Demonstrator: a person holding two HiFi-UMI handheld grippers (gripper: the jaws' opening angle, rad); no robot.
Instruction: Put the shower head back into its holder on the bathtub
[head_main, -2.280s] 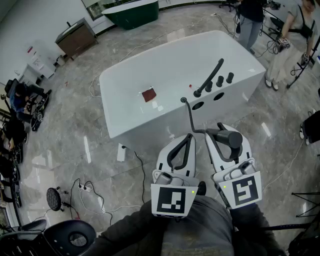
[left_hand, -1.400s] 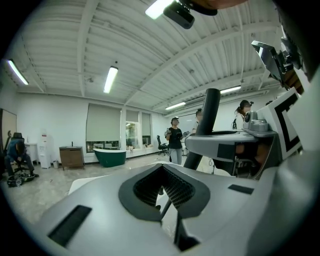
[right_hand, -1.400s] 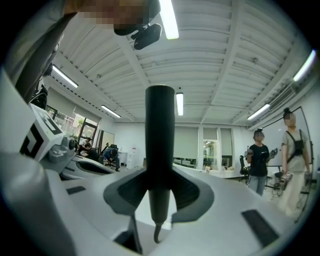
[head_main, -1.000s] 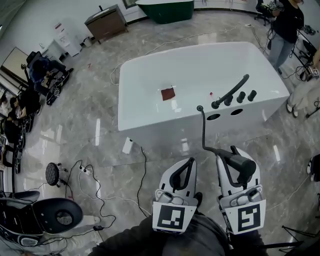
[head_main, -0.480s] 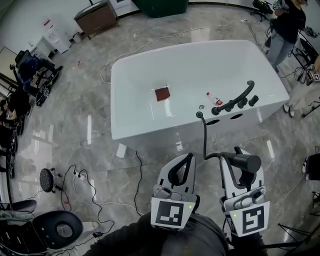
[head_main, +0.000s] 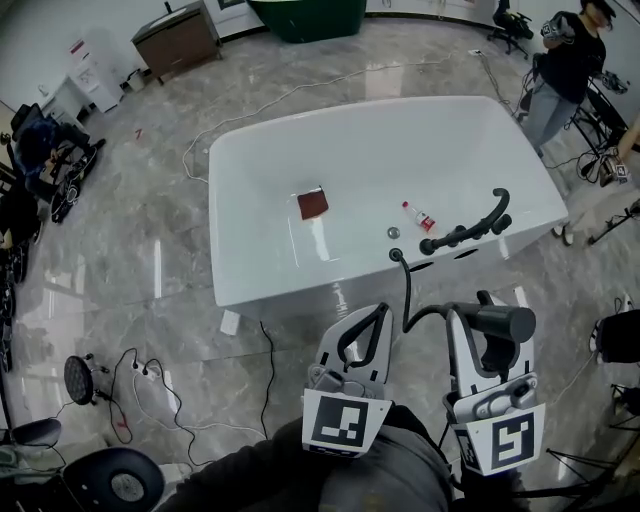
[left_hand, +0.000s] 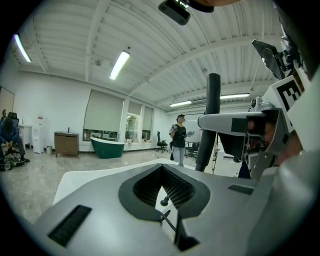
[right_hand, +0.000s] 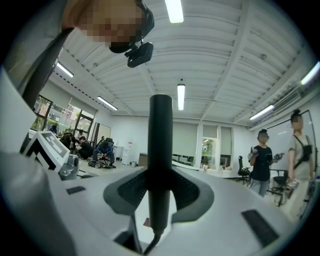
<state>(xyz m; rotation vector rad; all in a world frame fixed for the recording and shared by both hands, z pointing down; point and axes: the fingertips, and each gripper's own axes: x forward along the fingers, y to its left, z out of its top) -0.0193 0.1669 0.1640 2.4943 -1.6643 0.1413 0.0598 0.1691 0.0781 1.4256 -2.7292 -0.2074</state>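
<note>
Right gripper (head_main: 487, 308): we see it clamped on the shower head (head_main: 503, 323) handle
Left gripper (head_main: 378, 315): jaws together, empty
Shower head: off the bathtub (head_main: 300, 285), hose (head_main: 406, 285) trailing to its rim

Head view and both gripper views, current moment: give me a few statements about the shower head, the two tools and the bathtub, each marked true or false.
1. The right tool is shut on the black shower head. True.
2. The left tool grips the black hose. False: nothing is between its jaws.
3. The shower head sits in its holder on the white bathtub. False: it is held outside the tub, over the floor.
4. A dark red square object lies inside the bathtub. True.
</note>
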